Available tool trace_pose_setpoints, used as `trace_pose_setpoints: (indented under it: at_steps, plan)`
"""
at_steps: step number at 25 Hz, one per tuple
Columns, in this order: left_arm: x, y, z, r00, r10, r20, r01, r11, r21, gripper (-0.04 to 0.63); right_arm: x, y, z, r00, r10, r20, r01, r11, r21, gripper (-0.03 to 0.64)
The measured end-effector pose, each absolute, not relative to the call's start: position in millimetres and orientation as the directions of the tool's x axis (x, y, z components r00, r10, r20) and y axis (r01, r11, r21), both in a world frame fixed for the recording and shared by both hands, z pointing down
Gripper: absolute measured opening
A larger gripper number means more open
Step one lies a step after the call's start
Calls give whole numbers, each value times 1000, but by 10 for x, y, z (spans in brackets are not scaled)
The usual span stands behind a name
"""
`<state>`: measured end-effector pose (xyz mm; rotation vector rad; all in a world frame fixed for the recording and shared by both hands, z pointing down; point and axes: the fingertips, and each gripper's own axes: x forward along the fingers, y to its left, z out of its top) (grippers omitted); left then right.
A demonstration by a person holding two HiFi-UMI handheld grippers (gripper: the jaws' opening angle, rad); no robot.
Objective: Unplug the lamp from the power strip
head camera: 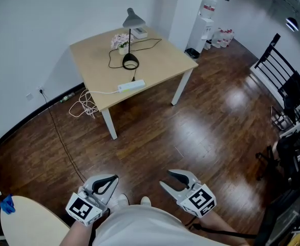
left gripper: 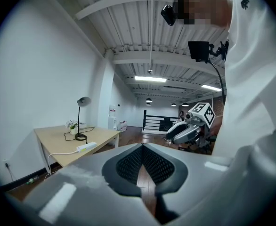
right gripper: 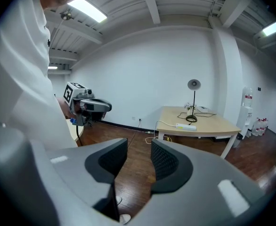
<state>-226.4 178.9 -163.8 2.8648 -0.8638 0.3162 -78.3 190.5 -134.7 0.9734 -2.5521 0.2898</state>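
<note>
A grey desk lamp (head camera: 131,35) stands at the far side of a light wooden table (head camera: 155,60). Its black cord runs to a white power strip (head camera: 131,86) near the table's front edge. Both grippers hang low by the person's body, well short of the table. My left gripper (head camera: 113,179) is shut with nothing in it, its pads meeting in the left gripper view (left gripper: 142,147). My right gripper (head camera: 165,178) is open and empty, with bare floor showing in the gap (right gripper: 139,147). The lamp (right gripper: 193,95) and the strip (right gripper: 186,126) look small and far off in the right gripper view.
A small flower pot (head camera: 122,42) and a white box (head camera: 140,33) sit near the lamp. The strip's white cable drops to a coil on the floor (head camera: 86,104). A water dispenser (head camera: 204,22) stands behind the table, a black railing (head camera: 273,60) to the right, and a round tabletop (head camera: 27,219) at lower left.
</note>
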Motion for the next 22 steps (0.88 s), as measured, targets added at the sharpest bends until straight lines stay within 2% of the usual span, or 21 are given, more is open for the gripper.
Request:
trace_pose_setpoints:
  at_steps: [22]
  plan:
    - [-2570,1792,-1558,813,-520,261,-553,-830,67,5,-1077,1903,-1296,-677,-579,454,-667,744,-46,152]
